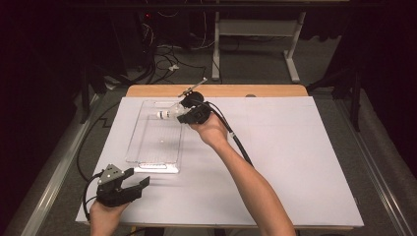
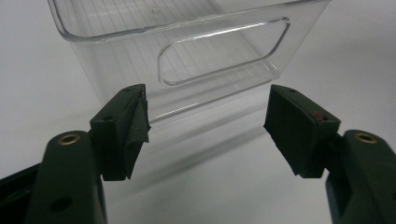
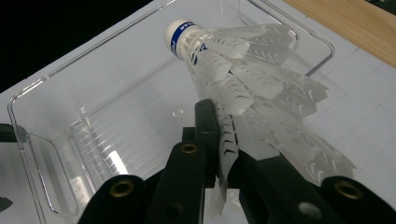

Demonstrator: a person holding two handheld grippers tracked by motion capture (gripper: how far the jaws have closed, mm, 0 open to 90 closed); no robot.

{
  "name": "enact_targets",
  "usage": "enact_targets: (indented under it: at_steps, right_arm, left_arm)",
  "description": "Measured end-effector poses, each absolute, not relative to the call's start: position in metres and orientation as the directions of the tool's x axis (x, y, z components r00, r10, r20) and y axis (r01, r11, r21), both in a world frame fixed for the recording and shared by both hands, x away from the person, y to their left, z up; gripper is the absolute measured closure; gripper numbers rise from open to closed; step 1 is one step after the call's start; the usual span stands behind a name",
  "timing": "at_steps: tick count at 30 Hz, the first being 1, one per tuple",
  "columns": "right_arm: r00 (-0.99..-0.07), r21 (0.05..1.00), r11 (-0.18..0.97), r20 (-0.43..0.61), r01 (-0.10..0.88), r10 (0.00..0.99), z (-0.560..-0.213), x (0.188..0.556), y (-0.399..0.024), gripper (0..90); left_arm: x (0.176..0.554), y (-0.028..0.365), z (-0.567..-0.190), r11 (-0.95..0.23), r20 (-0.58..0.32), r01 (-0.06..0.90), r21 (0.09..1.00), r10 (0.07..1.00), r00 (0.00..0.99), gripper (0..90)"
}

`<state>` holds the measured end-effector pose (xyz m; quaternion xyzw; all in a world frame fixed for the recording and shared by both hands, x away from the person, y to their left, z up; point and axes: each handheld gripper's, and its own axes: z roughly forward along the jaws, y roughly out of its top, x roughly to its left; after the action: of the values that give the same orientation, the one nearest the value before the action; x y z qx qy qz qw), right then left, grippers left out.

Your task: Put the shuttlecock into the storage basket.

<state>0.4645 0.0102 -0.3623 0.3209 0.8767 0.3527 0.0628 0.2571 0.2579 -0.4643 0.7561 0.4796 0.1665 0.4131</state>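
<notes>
Black rubber pads stand wide apart on my left gripper (image 1: 129, 186), nothing between them, as it rests low at the near left corner of the white sheet (image 1: 295, 162) that covers the table. Just ahead of those jaws sits the clear plastic bin (image 2: 116, 35), its cut-out handle facing me.

Farther out, my right gripper (image 3: 224, 154) is closed on the shuttlecock (image 3: 243, 79). The jaws pinch the edge of the white plastic skirt, and the cork nose with its blue band points away from me and down toward the bin's floor. From the high view the shuttlecock (image 1: 166, 113) hangs over the far right part of the bin (image 1: 142, 160), above the rim, not yet resting inside.

I judge this thing to be almost weightless and easy to crush. The skirt is thin, springy lattice, so it bends under the pads and could slip or twist out if I swing fast. The cork end is the firm part and would make the surer hold; gripping the skirt as I do now asks for a light squeeze and a slow lowering before I let go.
</notes>
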Motion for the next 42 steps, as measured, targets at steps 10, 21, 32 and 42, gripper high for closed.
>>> enact_targets:
  at_steps: [10,21,32,42]
  right_arm:
    - [-0.794,0.647,0.559,0.119,0.518,0.597,-0.366,0.468,0.027,89.3]
    - [-0.797,0.635,0.572,0.118,0.519,0.592,-0.371,0.473,0.042,89.3]
    - [-0.805,0.624,0.587,0.118,0.515,0.581,-0.378,0.476,0.056,89.2]
    - [-0.812,0.618,0.598,0.116,0.510,0.572,-0.382,0.477,0.063,89.1]
  left_arm:
    - [0.257,0.258,-0.464,-0.199,-0.144,0.587,0.785,0.862,0.486,31.5]
    - [0.256,0.257,-0.464,-0.198,-0.145,0.584,0.787,0.861,0.487,31.5]
    - [0.257,0.257,-0.464,-0.200,-0.147,0.585,0.786,0.859,0.490,31.5]
    - [0.257,0.257,-0.464,-0.199,-0.148,0.586,0.786,0.859,0.491,31.5]
